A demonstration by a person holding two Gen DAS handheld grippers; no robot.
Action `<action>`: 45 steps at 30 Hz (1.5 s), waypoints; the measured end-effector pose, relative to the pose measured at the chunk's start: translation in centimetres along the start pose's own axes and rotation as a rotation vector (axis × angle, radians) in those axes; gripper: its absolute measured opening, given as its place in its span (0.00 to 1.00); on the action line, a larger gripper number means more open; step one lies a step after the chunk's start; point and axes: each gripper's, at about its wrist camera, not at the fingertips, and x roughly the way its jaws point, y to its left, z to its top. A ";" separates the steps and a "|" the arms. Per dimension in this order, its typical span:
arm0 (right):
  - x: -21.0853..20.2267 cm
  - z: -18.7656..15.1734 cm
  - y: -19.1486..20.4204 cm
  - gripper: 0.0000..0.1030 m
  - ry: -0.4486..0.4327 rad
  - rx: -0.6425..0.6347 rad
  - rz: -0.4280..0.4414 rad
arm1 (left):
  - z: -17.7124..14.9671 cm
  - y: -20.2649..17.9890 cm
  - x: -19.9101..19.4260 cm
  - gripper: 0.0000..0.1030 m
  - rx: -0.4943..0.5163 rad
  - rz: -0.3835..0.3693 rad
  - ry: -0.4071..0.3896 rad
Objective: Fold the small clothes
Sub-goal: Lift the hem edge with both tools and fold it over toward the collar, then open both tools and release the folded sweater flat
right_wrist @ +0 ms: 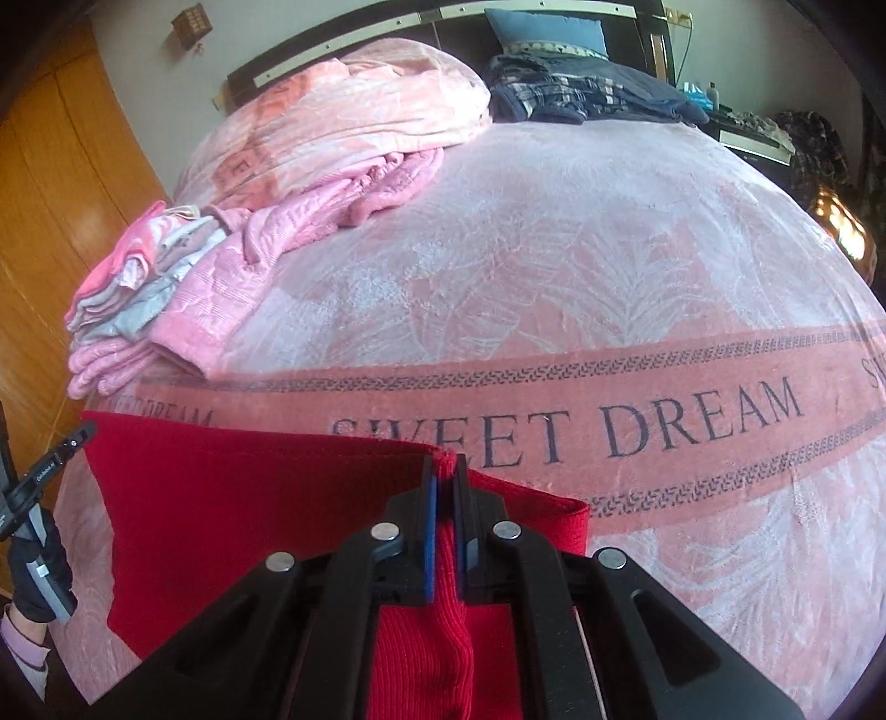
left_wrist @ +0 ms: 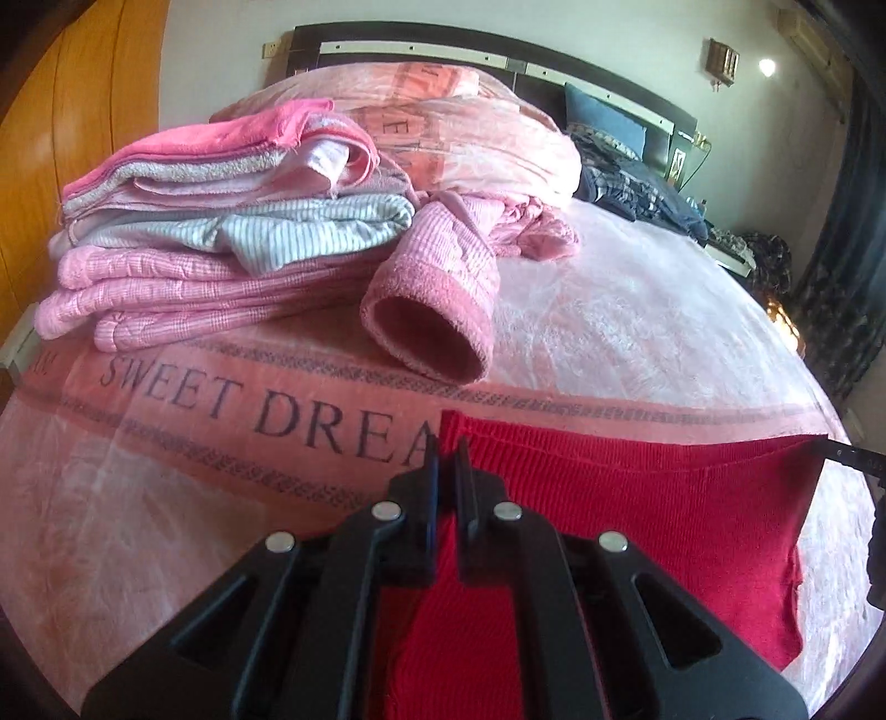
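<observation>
Both grippers, left gripper and right gripper, clamp the red knit garment's top edge, fold barely started, folded stack upper left.

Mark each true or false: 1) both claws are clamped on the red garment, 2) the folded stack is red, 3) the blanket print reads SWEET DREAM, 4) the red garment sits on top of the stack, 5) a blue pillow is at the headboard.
1) True: the left claw and the right claw each pinch an edge of the red garment.
2) False: the folded stack is pink, with white and grey striped pieces.
3) True: it is printed on the blanket.
4) False: it is held nearer the cameras, apart from the stack.
5) True: the blue pillow is there.
</observation>
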 end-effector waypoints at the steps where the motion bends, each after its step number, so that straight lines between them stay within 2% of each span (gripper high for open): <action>1: 1.0 -0.1 -0.4 0.04 0.017 0.012 -0.006 | -0.3 0.1 0.8 0.03 0.002 0.010 0.015; 11: 7.7 -1.7 -2.4 0.05 0.132 0.067 -0.062 | -2.6 1.2 8.0 0.06 0.009 0.113 0.179; 13: 8.4 -1.9 -2.2 0.05 0.141 0.066 -0.074 | -3.0 1.5 8.8 0.11 0.000 0.129 0.201; 16: 8.6 -1.9 -2.3 0.06 0.138 0.075 -0.080 | -3.0 2.1 8.8 0.26 -0.036 0.153 0.202; 17: 8.4 -1.8 -2.3 0.10 0.136 0.081 -0.076 | -3.0 2.3 8.7 0.31 -0.052 0.157 0.202; 20: 6.6 -1.9 -2.7 0.21 0.110 0.098 -0.059 | -2.8 2.7 6.8 0.34 -0.084 0.153 0.172; 23: 3.9 -2.7 -2.8 0.22 0.085 0.091 -0.018 | -3.0 2.3 3.7 0.40 -0.057 0.142 0.131; 25: 2.2 -3.9 -2.7 0.23 0.092 0.060 -0.007 | -3.7 1.8 1.7 0.41 -0.021 0.115 0.131; 32: -2.3 -10.3 -2.1 0.25 0.155 -0.012 0.077 | -8.7 -0.4 -3.2 0.43 0.064 0.024 0.223; 35: -3.3 -12.9 -1.6 0.26 0.196 -0.038 0.114 | -11.2 -1.2 -4.8 0.43 0.084 -0.023 0.243; 41: -2.6 -16.5 -1.3 0.27 0.277 -0.085 0.115 | -13.9 -1.7 -6.2 0.42 0.100 -0.046 0.246; 43: -2.2 -17.2 -1.2 0.23 0.300 -0.084 0.130 | -14.3 -1.6 -6.1 0.43 0.090 -0.041 0.255; 44: -2.1 -17.4 -1.1 0.12 0.309 -0.084 0.136 | -14.5 -1.5 -6.0 0.43 0.086 -0.041 0.260; 45: -2.1 -17.5 -0.8 0.06 0.317 -0.092 0.138 | -14.5 -1.4 -5.9 0.43 0.085 -0.041 0.264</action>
